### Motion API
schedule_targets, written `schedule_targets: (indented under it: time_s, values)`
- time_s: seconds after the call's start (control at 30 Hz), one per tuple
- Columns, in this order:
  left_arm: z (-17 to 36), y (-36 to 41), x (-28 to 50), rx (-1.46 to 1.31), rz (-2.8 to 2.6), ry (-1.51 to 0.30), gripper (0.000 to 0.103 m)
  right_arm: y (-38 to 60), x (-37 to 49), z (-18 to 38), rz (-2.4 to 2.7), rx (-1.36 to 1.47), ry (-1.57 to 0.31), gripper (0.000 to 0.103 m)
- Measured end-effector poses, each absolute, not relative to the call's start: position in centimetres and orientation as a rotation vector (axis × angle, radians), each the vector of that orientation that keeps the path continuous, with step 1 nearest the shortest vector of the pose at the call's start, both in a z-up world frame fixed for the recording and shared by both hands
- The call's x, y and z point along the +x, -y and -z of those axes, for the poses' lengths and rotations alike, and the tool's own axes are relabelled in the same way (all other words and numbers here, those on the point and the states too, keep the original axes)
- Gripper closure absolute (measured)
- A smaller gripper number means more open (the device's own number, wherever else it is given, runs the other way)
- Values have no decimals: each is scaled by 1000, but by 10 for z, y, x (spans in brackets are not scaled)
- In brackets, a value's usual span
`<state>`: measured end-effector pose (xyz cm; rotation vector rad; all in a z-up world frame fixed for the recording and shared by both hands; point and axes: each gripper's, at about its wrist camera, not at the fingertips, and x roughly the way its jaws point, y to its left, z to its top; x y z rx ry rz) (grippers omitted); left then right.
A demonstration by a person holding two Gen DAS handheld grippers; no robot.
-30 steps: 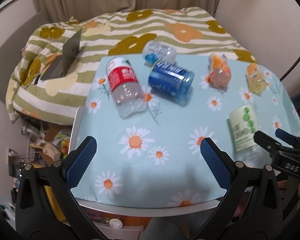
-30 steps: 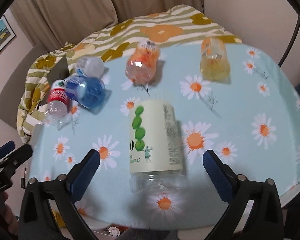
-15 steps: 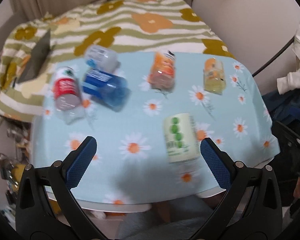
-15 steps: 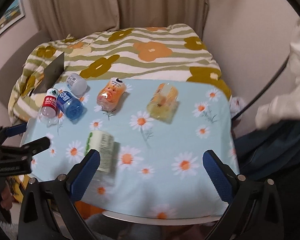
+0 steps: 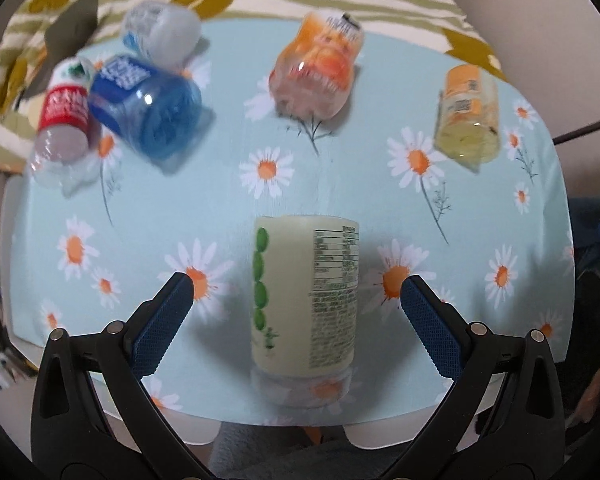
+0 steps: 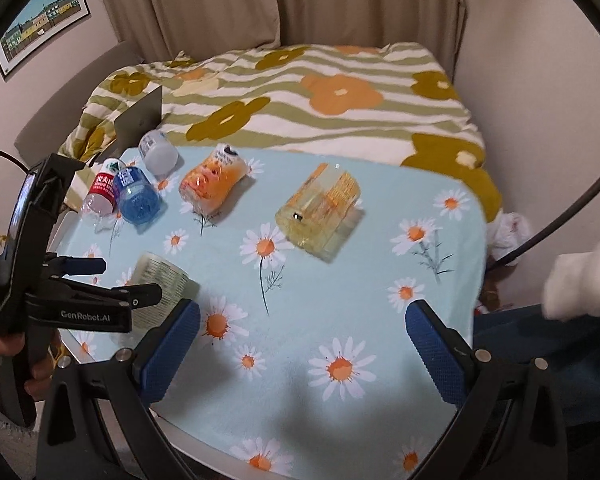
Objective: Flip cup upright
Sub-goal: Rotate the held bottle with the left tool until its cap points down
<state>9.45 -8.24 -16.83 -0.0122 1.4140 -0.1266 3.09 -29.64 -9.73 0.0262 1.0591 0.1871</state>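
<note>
A pale green-labelled cup (image 5: 305, 300) lies on its side near the table's front edge, clear base toward me. My left gripper (image 5: 296, 296) is open, its blue fingers on either side of the cup without touching it. In the right wrist view the same cup (image 6: 160, 292) is partly hidden behind the left gripper (image 6: 116, 282). My right gripper (image 6: 303, 338) is open and empty above the daisy tablecloth (image 6: 340, 280), to the right of the cup.
Other cups lie on their sides: red (image 5: 62, 116), blue (image 5: 148, 108), clear white (image 5: 162, 34), orange (image 5: 316, 68) and yellow (image 5: 470, 112). A striped flowered bedspread (image 6: 300, 96) lies beyond the table. A person's sleeve (image 6: 580, 280) is at the right.
My left gripper has swung right and down over the green-labelled cup, which now lies between its fingers. My right gripper has pulled back and to the right, away from that cup.
</note>
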Motion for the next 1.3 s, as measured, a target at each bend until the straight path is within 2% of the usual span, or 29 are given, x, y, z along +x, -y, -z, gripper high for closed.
schedule_targets:
  time_s: [0.2, 0.27, 0.33, 0.4, 0.5, 0.73, 0.9, 1.1, 1.3]
  values:
    - [186, 78, 105, -29, 103, -1506, 1, 300, 47, 123, -235, 40, -1096, 0]
    - [191, 75, 107, -41, 94, -1525, 4, 300, 52, 128, -244, 44, -1101, 0]
    - [196, 71, 110, -45, 78, -1546, 15, 299, 56, 131, -253, 47, -1106, 0]
    - [200, 67, 113, -52, 73, -1561, 20, 297, 59, 135, -262, 49, -1112, 0]
    - [206, 63, 113, -59, 82, -1580, 36, 295, 63, 140, -274, 50, -1122, 0]
    - [201, 61, 112, -75, 111, -1563, 37, 290, 67, 142, -278, 45, -1127, 0]
    - [176, 60, 108, -92, 163, -1501, 38, 288, 66, 133, -272, 43, -1112, 0]
    - [134, 49, 90, -121, 208, -1320, 38, 288, 57, 108, -257, 31, -1067, 0]
    - [126, 44, 69, -102, 207, -1098, 37, 287, 46, 99, -255, 44, -1044, 0]
